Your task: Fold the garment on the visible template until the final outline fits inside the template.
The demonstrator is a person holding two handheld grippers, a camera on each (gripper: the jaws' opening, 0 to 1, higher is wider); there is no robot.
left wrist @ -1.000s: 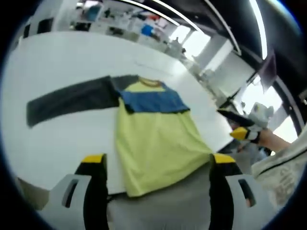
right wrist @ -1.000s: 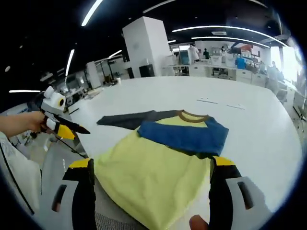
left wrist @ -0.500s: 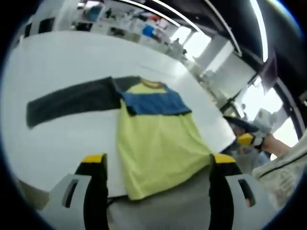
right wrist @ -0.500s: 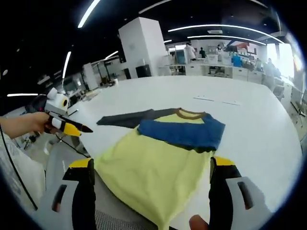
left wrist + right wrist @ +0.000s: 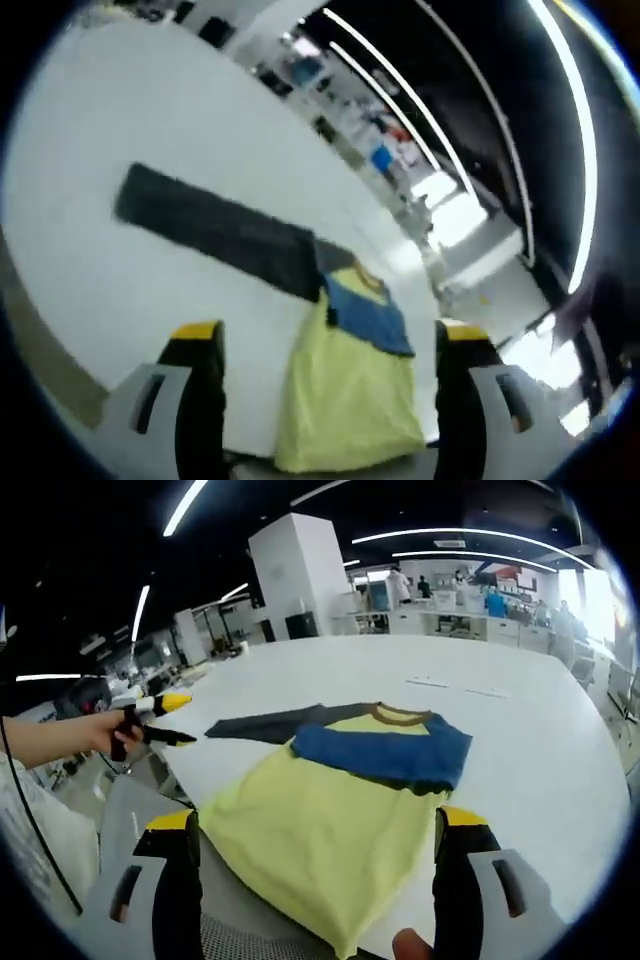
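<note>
A T-shirt lies flat on the white table point(image 5: 540, 780): yellow body point(image 5: 320, 830), brown collar point(image 5: 400, 716), one blue sleeve point(image 5: 385, 750) folded across the chest, one dark grey sleeve point(image 5: 262, 724) stretched out sideways. Its hem reaches the table's near edge. In the left gripper view the yellow body point(image 5: 350, 400) sits low and the dark sleeve point(image 5: 215, 232) runs up to the left. My right gripper point(image 5: 315, 820) hangs open above the hem, holding nothing. My left gripper point(image 5: 330, 335) is open and off the cloth; in the right gripper view the left gripper point(image 5: 160, 720) is held beyond the table's left edge.
Thin faint marks point(image 5: 432, 686) lie on the table beyond the collar. A grey surface point(image 5: 130, 815) shows below the near edge. The hand point(image 5: 95, 735) on the left gripper and a white sleeve are at the left. Desks and people stand far behind.
The left gripper view has swung and tilted, so the shirt now sits lower and smaller. In the right gripper view the left gripper has rolled over in the hand. The shirt has not moved.
</note>
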